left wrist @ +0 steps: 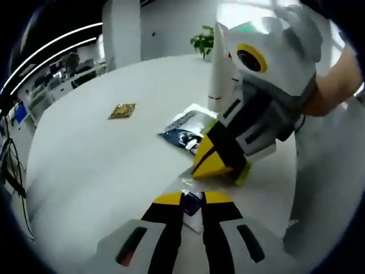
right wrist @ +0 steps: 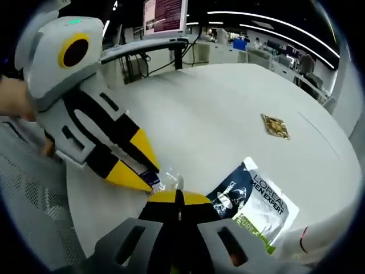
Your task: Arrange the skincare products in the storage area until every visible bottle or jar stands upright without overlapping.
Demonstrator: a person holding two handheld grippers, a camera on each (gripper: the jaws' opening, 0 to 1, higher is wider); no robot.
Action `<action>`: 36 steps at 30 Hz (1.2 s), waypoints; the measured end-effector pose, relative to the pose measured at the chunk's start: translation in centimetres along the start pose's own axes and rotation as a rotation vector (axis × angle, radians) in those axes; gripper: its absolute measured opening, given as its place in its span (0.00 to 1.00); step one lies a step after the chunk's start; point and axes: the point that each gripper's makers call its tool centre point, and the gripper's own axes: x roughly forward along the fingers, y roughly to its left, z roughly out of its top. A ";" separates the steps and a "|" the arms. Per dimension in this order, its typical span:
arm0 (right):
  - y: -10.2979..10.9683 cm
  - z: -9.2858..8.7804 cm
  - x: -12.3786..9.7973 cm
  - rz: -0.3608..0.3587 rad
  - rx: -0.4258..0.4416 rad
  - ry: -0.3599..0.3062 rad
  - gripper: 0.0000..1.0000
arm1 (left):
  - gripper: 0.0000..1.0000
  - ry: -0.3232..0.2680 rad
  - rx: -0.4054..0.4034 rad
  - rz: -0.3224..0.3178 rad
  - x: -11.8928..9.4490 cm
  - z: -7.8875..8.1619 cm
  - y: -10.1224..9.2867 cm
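Observation:
My left gripper (left wrist: 193,200) is shut on a small clear packet (left wrist: 191,206) with blue print, held low over the white table (left wrist: 102,160). My right gripper (left wrist: 208,162) comes in from the right, its yellow tips closed at the packet's far end. In the right gripper view, my right gripper (right wrist: 179,198) is shut just under the crinkled clear packet (right wrist: 169,181), and the left gripper (right wrist: 149,171) pinches it from the left. A dark blue and white L'Oreal sachet (left wrist: 183,128) (right wrist: 258,206) lies flat beside them. A white tube (left wrist: 219,65) stands upright behind.
A small gold packet (left wrist: 122,110) (right wrist: 275,126) lies alone farther out on the table. A potted plant (left wrist: 202,40) stands at the far edge. A person's hand (left wrist: 342,77) holds the right gripper. Desks and monitors (right wrist: 165,17) lie beyond the table.

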 end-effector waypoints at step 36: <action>0.6 1.7 -3.0 -0.006 -0.129 -0.108 0.19 | 0.20 0.014 -0.002 0.034 0.2 0.7 -0.6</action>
